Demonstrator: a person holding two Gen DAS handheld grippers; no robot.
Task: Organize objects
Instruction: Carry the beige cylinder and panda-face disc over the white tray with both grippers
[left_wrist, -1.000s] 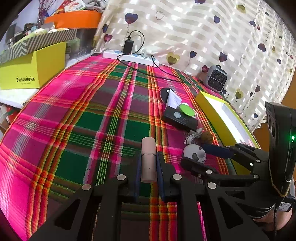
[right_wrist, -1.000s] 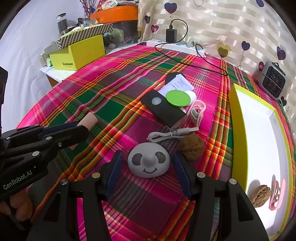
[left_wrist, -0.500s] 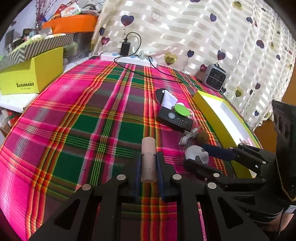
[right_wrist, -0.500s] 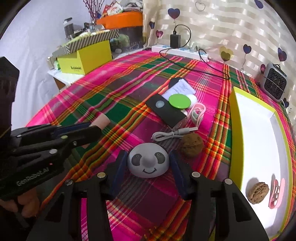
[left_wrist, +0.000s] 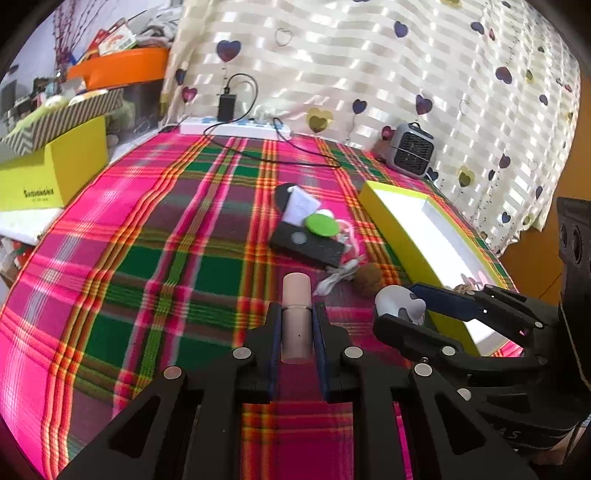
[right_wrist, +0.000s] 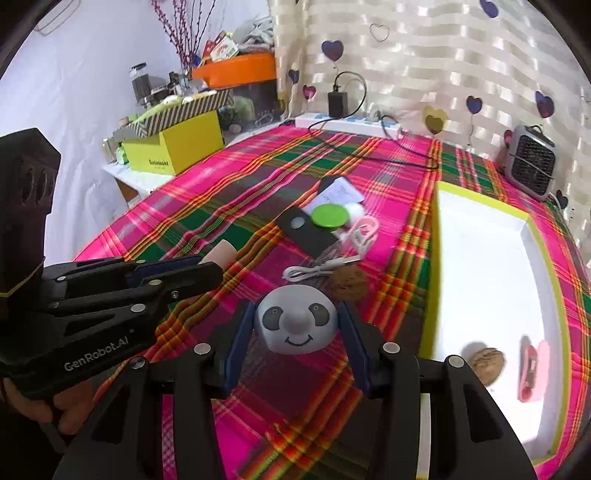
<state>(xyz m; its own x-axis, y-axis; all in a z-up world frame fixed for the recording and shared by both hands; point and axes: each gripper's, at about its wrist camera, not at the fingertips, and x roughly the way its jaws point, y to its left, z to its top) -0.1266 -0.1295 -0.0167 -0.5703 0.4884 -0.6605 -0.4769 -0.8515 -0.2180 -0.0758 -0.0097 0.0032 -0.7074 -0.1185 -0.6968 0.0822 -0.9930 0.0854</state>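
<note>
Left gripper (left_wrist: 296, 325) has its blue pads pinched tight on a pale pink tube (left_wrist: 296, 317), cap end poking out past the fingertips. Right gripper (right_wrist: 295, 325) is clamped on a grey panda-face dome (right_wrist: 295, 319), one pad on each side, held above the plaid tablecloth (right_wrist: 229, 192). Just beyond it on the cloth there's a walnut (right_wrist: 349, 282) touching a white USB cable (right_wrist: 319, 269), then a black box (right_wrist: 308, 236) with a green disc (right_wrist: 329, 216) on its far end, and a pink clip (right_wrist: 364, 230) beside it. Off to the right, the yellow-rimmed tray (right_wrist: 432, 236) already has another walnut (right_wrist: 487, 363) and a pink clip (right_wrist: 532, 367) inside.
</note>
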